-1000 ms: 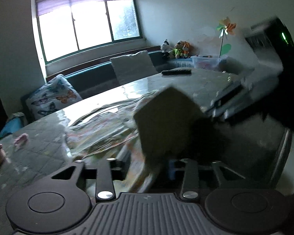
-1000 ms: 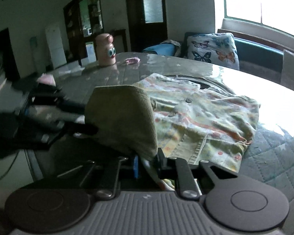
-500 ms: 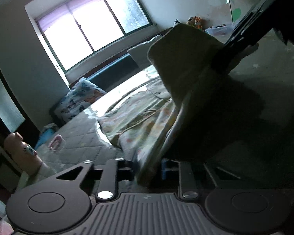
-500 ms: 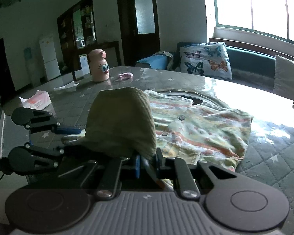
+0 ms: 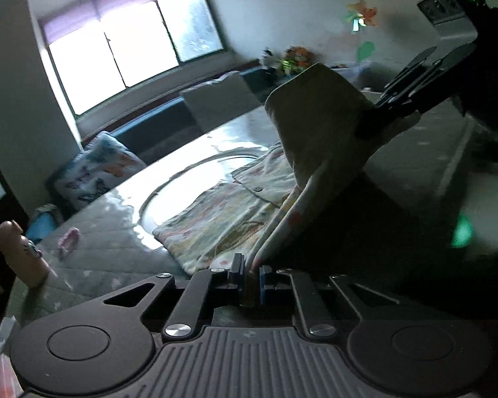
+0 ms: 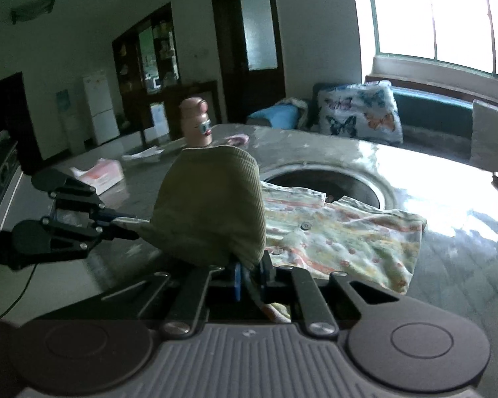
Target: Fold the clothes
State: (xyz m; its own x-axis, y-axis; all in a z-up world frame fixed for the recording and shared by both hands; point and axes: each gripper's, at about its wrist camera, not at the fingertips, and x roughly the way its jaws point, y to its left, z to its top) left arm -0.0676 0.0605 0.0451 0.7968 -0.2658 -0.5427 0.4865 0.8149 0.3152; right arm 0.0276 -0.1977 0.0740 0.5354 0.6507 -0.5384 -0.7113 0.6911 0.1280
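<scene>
A floral button shirt (image 5: 222, 215) (image 6: 342, 238) lies on the quilted table (image 5: 99, 265) (image 6: 455, 285), and its olive ribbed hem (image 5: 318, 116) (image 6: 212, 209) is held up off the surface. My left gripper (image 5: 250, 277) is shut on one corner of the hem. It appears in the right wrist view as the left gripper (image 6: 129, 224), pinching the cloth. My right gripper (image 6: 250, 275) is shut on the other corner. From the left wrist view the right gripper (image 5: 368, 122) is seen at the upper right. The hem hangs stretched between the two.
A round recess (image 6: 318, 182) (image 5: 196, 185) sits in the table just beyond the shirt. A pink figurine bottle (image 6: 197, 122) (image 5: 20, 252), a small pink item (image 5: 68, 242) and a tissue pack (image 6: 99, 175) are on the far side. A butterfly pillow (image 6: 358, 116) rests on the bench.
Both grippers stay shut on the hem and have lifted it higher above the table. The left view has swung and tilted, and the round recess now shows beyond the shirt.
</scene>
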